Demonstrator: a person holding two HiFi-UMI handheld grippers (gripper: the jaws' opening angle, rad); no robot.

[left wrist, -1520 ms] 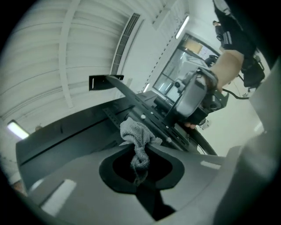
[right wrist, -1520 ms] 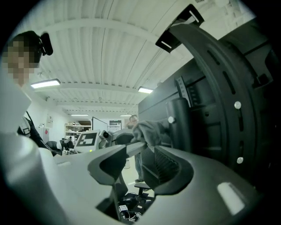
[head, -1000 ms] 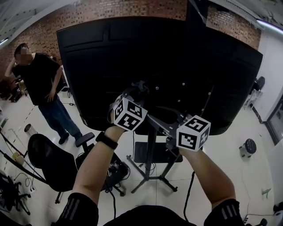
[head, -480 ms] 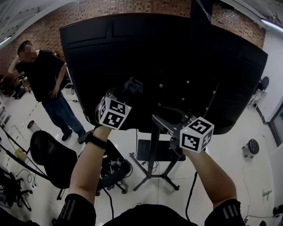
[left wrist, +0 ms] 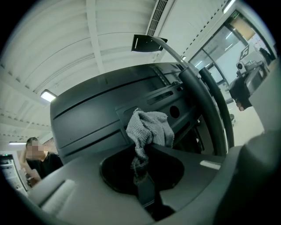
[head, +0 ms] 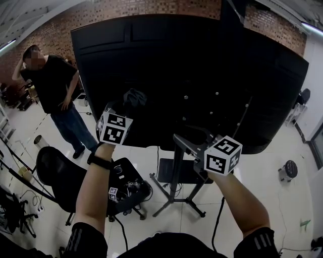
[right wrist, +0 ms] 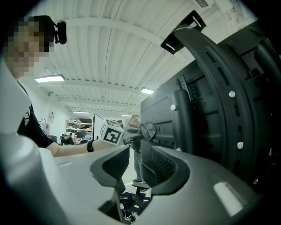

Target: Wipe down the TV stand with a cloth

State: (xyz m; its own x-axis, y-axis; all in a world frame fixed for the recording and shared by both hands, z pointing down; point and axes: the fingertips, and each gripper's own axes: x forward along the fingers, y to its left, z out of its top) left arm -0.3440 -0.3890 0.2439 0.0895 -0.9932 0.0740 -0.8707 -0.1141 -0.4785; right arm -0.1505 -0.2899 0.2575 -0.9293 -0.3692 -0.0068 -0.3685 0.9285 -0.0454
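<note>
Cloth (left wrist: 148, 127) end hidden between jaws

On my feed the cloth (left wrist: 147, 129) reads pale grey with a fine knitted weave. The left gripper (left wrist: 139, 169) is mid-grey plastic with black hollows, and the right gripper (right wrist: 134, 165) matches it. Each carries a white cube (head: 222, 156) printed with black square markers. The TV back (head: 202, 75) and its stand (head: 174, 176) are matt black. I see a red-brown brick wall (head: 151, 7) and a glossy white tiled floor (head: 267, 176). A bystander (head: 53, 90) wears a black T-shirt and blue jeans — the wearer's sleeves (head: 86, 239) are black with white stripes.
</note>
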